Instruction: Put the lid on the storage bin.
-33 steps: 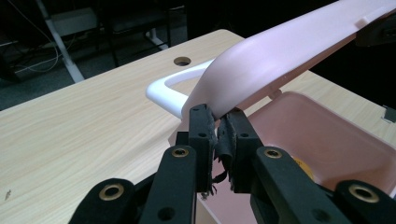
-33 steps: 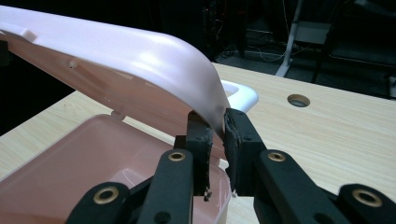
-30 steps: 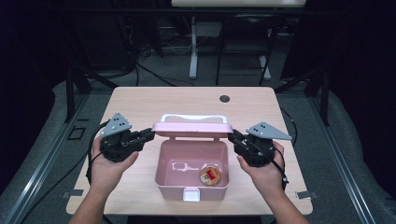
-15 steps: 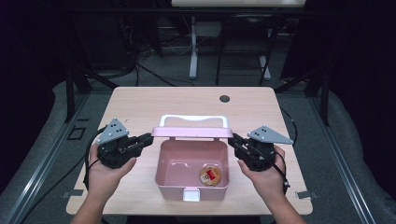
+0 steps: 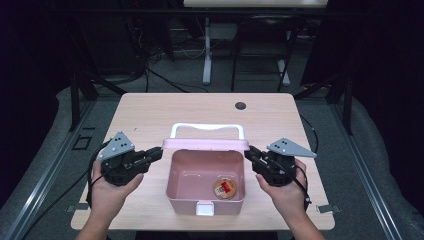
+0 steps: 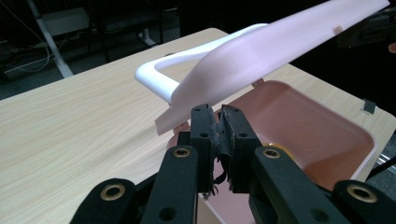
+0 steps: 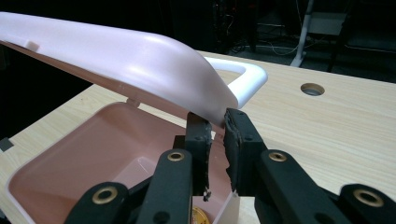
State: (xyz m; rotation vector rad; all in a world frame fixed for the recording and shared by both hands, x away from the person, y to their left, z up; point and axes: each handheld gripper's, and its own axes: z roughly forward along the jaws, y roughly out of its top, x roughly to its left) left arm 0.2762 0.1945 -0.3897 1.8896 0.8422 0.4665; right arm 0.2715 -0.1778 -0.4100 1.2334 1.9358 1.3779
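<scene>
A pink box (image 5: 205,185) sits at the table's (image 5: 150,115) near edge, its lid (image 5: 207,144) raised over the open tub. The left tool (image 5: 156,153) and right tool (image 5: 250,152) each clench a lid corner. Beyond the box's white handle (image 5: 207,128), bare tabletop stretches away.

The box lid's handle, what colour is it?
White; the handle on the pink lid shows best in the right gripper view.
</scene>
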